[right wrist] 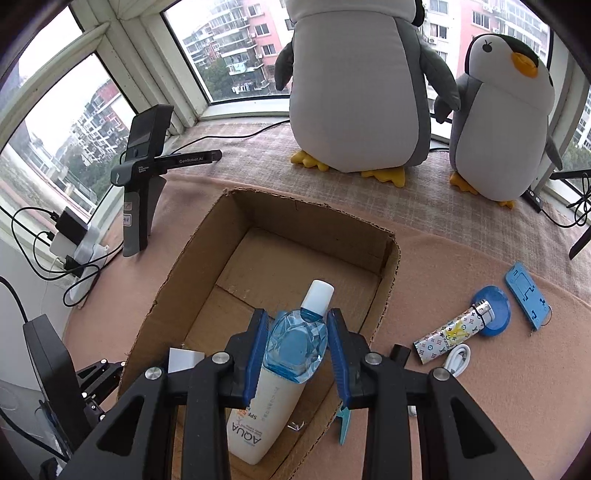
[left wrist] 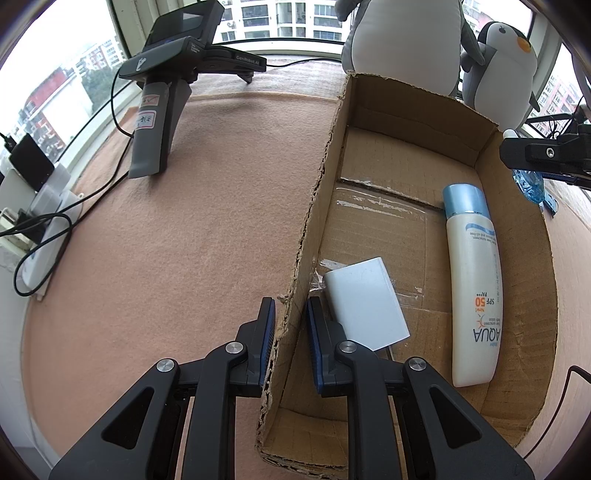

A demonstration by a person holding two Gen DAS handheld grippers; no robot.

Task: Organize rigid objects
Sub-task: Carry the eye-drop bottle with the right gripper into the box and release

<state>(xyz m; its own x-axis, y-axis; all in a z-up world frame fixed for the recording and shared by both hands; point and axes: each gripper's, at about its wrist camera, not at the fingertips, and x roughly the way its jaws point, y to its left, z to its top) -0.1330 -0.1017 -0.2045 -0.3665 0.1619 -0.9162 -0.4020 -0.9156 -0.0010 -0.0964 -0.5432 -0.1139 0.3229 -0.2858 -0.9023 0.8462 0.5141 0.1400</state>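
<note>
The cardboard box (left wrist: 399,155) rests open-topped on the pink cloth (left wrist: 184,229). Inside it lie the sunscreen bottle (left wrist: 472,288) and a white block (left wrist: 365,302). The left gripper (left wrist: 290,328) pinches the box's torn side wall. The right gripper (right wrist: 295,343) clamps a small blue bottle (right wrist: 297,341) above the box.

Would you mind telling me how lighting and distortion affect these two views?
Left wrist view: soft daylight, blown-out windows, fisheye bending the cardboard box walls. Right wrist view: equally soft, sharp throughout, overexposed sky, dark vignette at corners, penguin plush stretched.
</note>
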